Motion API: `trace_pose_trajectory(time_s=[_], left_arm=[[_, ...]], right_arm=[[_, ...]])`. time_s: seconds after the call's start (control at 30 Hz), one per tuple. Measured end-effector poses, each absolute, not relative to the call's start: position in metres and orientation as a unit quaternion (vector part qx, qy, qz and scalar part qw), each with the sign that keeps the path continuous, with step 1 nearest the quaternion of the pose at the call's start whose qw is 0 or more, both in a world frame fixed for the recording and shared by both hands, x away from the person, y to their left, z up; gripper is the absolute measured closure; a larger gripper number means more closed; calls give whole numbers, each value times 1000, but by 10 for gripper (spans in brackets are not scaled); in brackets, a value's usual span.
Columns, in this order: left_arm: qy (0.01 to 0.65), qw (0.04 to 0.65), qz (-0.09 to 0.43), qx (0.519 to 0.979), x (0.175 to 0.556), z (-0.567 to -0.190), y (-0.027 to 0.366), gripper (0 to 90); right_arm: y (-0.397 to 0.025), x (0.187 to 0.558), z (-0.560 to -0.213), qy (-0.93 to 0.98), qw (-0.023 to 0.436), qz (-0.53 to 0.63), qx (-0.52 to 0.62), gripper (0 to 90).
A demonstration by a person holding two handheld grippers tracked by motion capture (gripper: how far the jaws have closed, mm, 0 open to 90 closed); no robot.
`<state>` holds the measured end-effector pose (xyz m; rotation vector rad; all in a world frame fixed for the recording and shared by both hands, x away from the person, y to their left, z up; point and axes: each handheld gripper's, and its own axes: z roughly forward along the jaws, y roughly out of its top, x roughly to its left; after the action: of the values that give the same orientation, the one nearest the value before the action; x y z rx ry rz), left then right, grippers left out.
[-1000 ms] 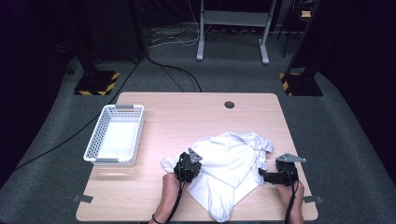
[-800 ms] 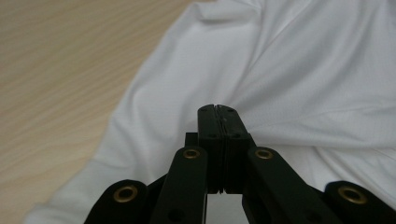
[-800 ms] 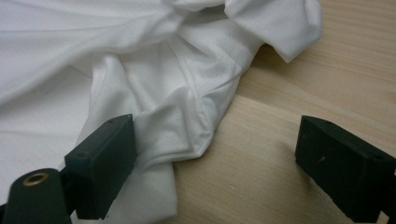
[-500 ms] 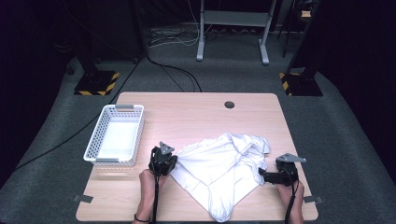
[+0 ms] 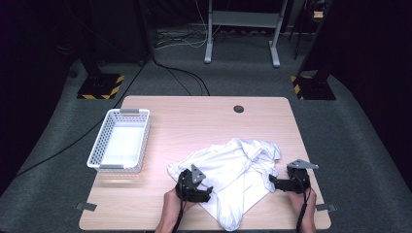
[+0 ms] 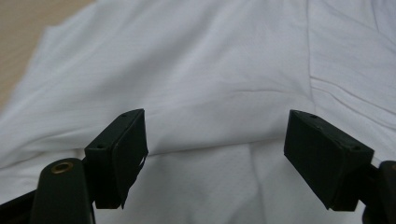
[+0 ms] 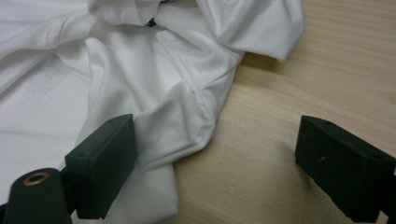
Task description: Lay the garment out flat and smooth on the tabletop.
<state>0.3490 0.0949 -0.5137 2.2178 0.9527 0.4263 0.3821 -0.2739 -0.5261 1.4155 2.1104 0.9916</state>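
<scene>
- High view: a white shirt (image 5: 233, 177) lies crumpled on the near right part of the table (image 5: 194, 121), spread from near the middle toward the front edge.
- The left gripper (image 5: 206, 188) sits at the shirt's near left edge, held by the person's left hand (image 5: 172, 201).
- The right gripper (image 5: 272, 183) sits at the shirt's right edge, pointing left toward the cloth.
- A white basket (image 5: 141, 145) stands on the table's left side, well apart from the shirt.
- Left gripper view: its jaws stand wide apart over the white cloth, with nothing held between them.
- Right gripper view: its jaws are also wide apart and grip nothing; the left jaw is against a fold at the shirt's edge, the right jaw is over bare wood.
</scene>
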Motion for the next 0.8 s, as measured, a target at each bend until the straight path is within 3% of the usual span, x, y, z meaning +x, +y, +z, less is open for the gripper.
trace_pose_trajectory(time_s=[0.8], left_arm=[[399,362,196,819,329,-527,86,179]], right_arm=[[-275,384,-526,747,215,349,524,122]])
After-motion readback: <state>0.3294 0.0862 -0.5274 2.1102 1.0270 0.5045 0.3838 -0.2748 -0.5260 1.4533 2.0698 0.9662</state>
